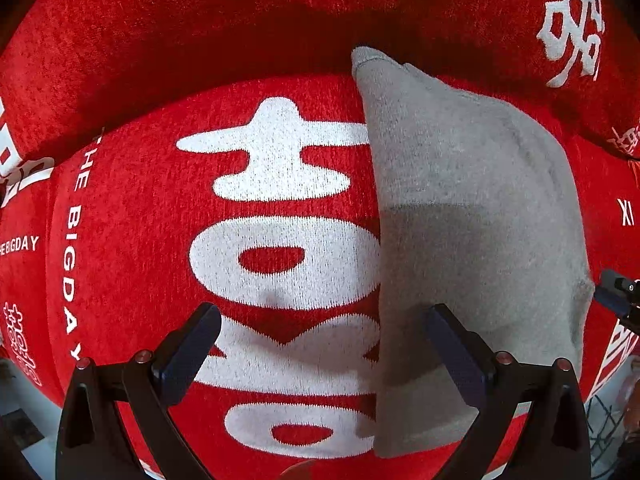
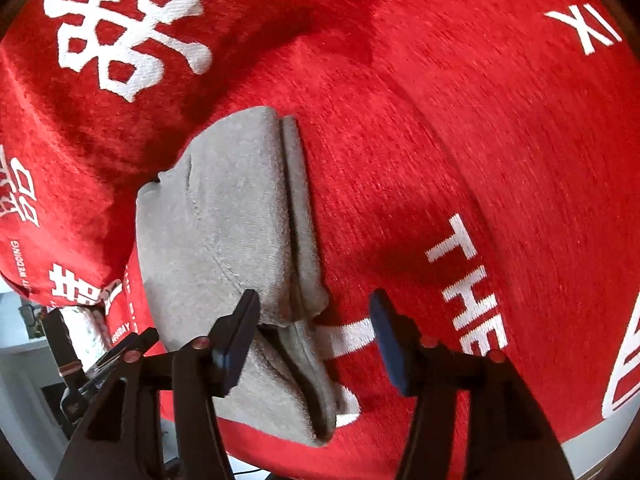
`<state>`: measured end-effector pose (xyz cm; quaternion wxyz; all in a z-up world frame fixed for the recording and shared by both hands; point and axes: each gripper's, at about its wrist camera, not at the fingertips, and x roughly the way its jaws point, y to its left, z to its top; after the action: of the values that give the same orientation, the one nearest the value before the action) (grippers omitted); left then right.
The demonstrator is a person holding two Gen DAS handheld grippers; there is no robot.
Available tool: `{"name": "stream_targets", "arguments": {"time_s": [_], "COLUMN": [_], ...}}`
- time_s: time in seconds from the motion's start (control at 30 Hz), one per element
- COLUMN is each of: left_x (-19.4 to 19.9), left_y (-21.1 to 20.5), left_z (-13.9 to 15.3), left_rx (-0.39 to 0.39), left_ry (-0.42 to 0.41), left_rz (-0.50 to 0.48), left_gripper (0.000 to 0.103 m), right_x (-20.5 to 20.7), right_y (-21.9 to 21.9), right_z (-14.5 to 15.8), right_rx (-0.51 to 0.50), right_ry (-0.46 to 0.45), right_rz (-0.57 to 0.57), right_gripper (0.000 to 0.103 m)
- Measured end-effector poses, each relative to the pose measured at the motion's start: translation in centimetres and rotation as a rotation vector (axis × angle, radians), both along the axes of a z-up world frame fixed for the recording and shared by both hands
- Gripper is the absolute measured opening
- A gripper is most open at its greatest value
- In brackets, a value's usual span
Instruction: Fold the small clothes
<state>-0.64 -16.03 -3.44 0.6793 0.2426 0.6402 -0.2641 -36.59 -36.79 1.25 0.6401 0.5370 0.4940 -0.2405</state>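
The gray cloth [image 1: 472, 208] lies folded on the red blanket [image 1: 140, 220], right beside the big white sign [image 1: 280, 264]. A fold looks just done. Both the left tongs [image 1: 324, 344] and the right tongs [image 2: 316, 328] are open and hold nothing. Next, grab the cloth's double edge by the right tongs and fold again. There is lots of free blanket beside the cloth.
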Motion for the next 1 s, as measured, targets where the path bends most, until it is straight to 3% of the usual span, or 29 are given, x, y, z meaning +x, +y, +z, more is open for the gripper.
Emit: {"name": "stream_targets", "arguments": {"time_s": [0.4, 0.73, 1.0], "left_x": [1.5, 5.1, 5.0], "left_y": [-0.3, 0.1, -2.9], "left_z": [-0.2, -1.8, -4.3], "left_rx": [0.022, -0.083, -0.209], "left_ry": [-0.029, 0.134, 0.297], "left_rz": [0.017, 0.086, 0.019], "left_gripper": [0.103, 0.103, 0.103], "right_x": [-0.3, -0.4, 2.4], "right_y": [-0.6, -2.3, -2.5], "right_z": [-1.0, -3.5, -6.0], "right_rx": [0.057, 0.183, 0.305], "right_ry": [-0.044, -0.182, -0.285], "right_rz": [0.003, -0.062, 0.028], "right_gripper": [0.071, 0.071, 0.074]}}
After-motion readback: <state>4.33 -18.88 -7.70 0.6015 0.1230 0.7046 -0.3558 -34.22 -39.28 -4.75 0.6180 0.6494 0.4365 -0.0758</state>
